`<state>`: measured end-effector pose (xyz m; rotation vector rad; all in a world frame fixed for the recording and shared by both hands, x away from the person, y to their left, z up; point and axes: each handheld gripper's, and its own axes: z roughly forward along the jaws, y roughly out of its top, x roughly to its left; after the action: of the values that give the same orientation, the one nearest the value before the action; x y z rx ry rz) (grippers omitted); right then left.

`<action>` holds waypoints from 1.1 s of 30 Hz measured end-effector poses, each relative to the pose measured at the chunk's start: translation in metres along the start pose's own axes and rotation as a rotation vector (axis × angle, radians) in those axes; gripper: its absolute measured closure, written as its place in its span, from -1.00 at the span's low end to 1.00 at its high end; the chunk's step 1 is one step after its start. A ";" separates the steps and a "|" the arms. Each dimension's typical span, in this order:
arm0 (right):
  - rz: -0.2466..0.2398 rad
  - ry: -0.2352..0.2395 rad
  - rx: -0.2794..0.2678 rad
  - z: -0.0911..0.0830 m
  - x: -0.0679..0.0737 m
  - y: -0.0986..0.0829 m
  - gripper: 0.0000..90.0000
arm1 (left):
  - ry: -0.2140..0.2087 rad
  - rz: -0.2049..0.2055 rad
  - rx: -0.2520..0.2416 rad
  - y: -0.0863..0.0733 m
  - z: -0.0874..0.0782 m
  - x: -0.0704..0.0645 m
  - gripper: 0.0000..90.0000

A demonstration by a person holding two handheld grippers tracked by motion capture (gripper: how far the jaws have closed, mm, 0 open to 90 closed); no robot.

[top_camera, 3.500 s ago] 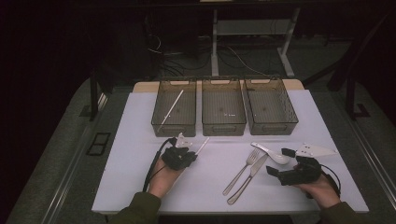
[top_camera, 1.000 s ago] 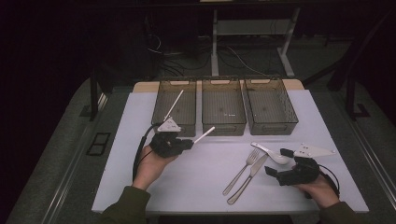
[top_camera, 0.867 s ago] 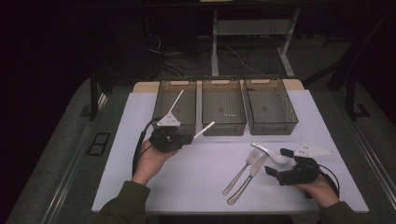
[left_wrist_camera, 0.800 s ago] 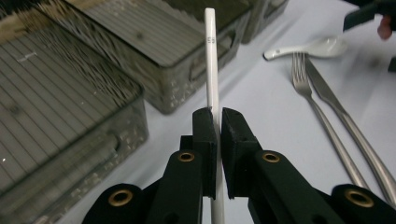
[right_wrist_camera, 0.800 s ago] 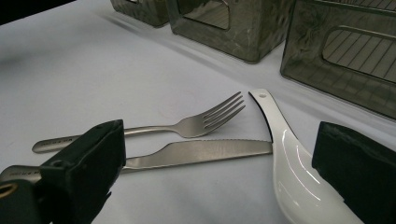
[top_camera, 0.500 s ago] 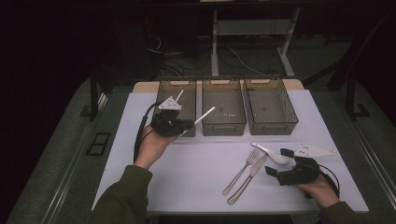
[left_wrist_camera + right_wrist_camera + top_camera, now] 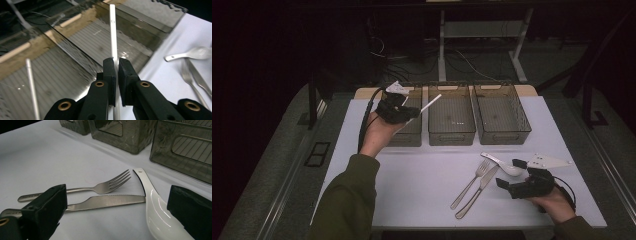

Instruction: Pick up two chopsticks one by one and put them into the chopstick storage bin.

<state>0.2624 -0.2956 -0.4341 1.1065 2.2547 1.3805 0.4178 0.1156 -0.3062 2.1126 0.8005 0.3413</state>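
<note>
Three grey bins are lined up at the far edge of the white table (image 7: 422,190), and the left gripper (image 7: 398,111) has been lifted from the table to a spot over the left bin (image 7: 408,131), jaws clamped on a white chopstick (image 7: 113,35) which points toward the middle bin (image 7: 451,116). A second chopstick (image 7: 32,87) already lies in the left bin, so a drop there seems close. The right gripper (image 7: 523,186) is rested open by the spoon (image 7: 155,212), knife (image 7: 110,202) and fork (image 7: 100,187).

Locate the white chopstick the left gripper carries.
High view: white chopstick is clamped in the left gripper, held above the left bin, tip toward the middle bin.
</note>
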 end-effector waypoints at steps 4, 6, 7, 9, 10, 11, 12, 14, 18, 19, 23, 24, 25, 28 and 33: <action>0.002 0.001 0.000 0.000 0.000 0.000 -0.93 | 0.021 -0.019 -0.023 0.008 0.000 0.015 0.86; 0.000 0.001 -0.001 0.000 0.000 0.000 -0.93 | 0.028 -0.022 -0.037 0.011 0.001 0.023 0.86; 0.000 0.001 -0.001 0.000 0.000 0.000 -0.93 | 0.027 -0.022 -0.045 0.011 0.001 0.028 0.86; 0.001 0.002 -0.001 0.000 0.000 0.000 -0.93 | 0.031 -0.033 -0.061 0.012 0.004 0.036 0.86; 0.002 0.002 -0.002 0.000 0.000 0.000 -0.93 | 0.035 -0.035 -0.060 0.012 0.005 0.040 0.86; 0.002 0.003 -0.002 0.000 0.000 0.000 -0.93 | 0.037 -0.035 -0.061 0.011 0.008 0.044 0.86; 0.002 0.004 -0.002 0.000 0.000 0.000 -0.93 | 0.038 -0.039 -0.065 0.011 0.010 0.047 0.86; 0.002 0.006 -0.003 0.000 0.000 0.000 -0.93 | 0.043 -0.041 -0.074 0.009 0.015 0.053 0.86; 0.002 0.006 -0.005 0.000 -0.001 0.000 -0.93 | 0.061 -0.047 -0.078 0.005 0.028 0.064 0.86; 0.005 0.006 -0.005 0.000 -0.001 0.000 -0.93 | 0.068 -0.056 -0.073 0.003 0.031 0.067 0.86; 0.009 0.009 -0.006 0.000 -0.001 0.000 -0.93 | 0.079 -0.102 -0.087 -0.006 0.040 0.080 0.86; 0.009 0.010 -0.006 0.000 -0.001 0.000 -0.93 | 0.083 -0.114 -0.093 -0.008 0.043 0.082 0.86; 0.009 0.010 -0.006 0.000 -0.001 0.000 -0.93 | 0.084 -0.112 -0.083 -0.009 0.043 0.085 0.86; 0.009 0.012 -0.005 0.000 -0.001 0.000 -0.93 | 0.093 -0.129 -0.081 -0.013 0.049 0.088 0.86; 0.010 0.014 -0.006 -0.001 -0.001 0.000 -0.93 | 0.109 -0.135 -0.076 -0.018 0.058 0.088 0.86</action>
<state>0.2628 -0.2970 -0.4341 1.1113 2.2559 1.4020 0.5053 0.1454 -0.3595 1.9712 0.9735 0.4101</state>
